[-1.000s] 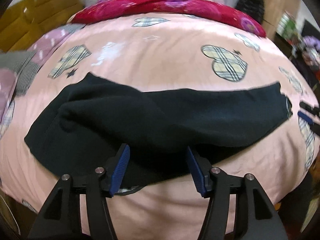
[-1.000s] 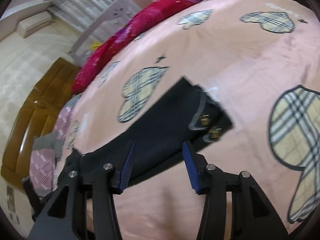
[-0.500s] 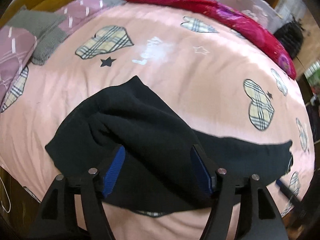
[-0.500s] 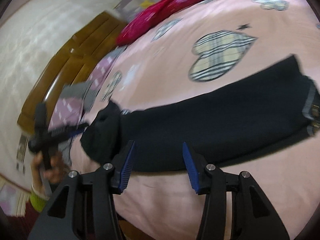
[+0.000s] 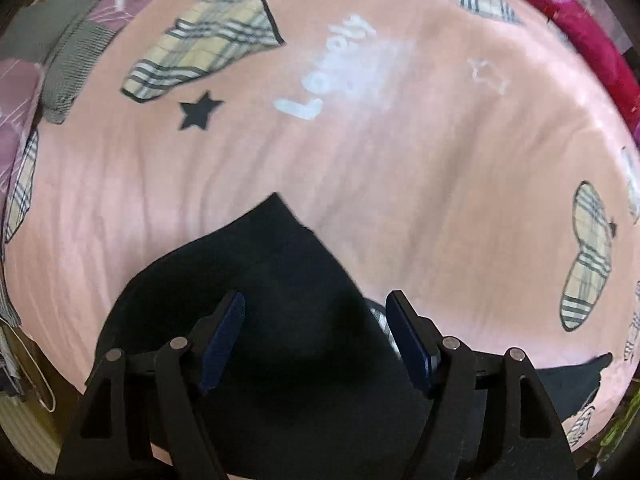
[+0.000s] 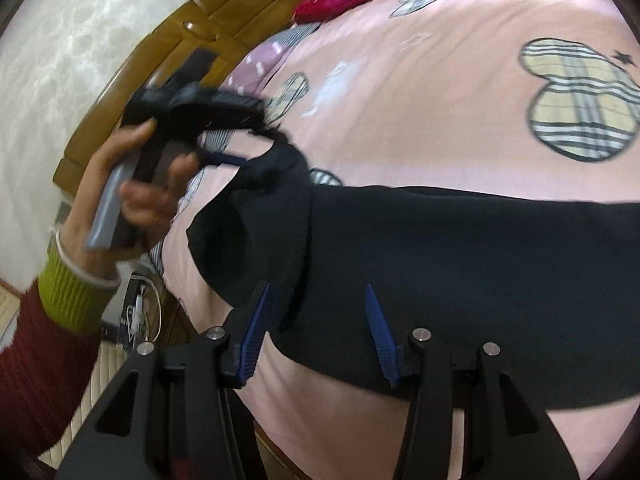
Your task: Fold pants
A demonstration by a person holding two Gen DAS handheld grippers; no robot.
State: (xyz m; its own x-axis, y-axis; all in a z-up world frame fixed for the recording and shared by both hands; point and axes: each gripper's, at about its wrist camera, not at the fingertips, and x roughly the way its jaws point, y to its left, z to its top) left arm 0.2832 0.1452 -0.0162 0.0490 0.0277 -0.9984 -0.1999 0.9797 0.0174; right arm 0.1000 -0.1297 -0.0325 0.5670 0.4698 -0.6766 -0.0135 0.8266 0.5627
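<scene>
Black pants [image 6: 460, 248] lie folded lengthwise across a pink bed sheet [image 6: 420, 112]. In the left wrist view my left gripper [image 5: 316, 320] is open, its blue pads over the bunched end of the pants [image 5: 280, 288]. In the right wrist view my right gripper [image 6: 316, 308] is open, low over the near edge of the pants. The left gripper [image 6: 236, 140] also shows there, held in a hand, right at the raised end of the pants; whether it touches the cloth is unclear through blur.
The sheet [image 5: 400, 160] has plaid hearts and a black star [image 5: 199, 110]. A red blanket [image 5: 580, 28] lies along the far side. Grey and purple pillows [image 5: 60, 60] are at the left. A wooden headboard [image 6: 192, 40] stands beyond them.
Both grippers have swung left along the pants to their bunched end. The left gripper has come closer to the cloth. Both stay open.
</scene>
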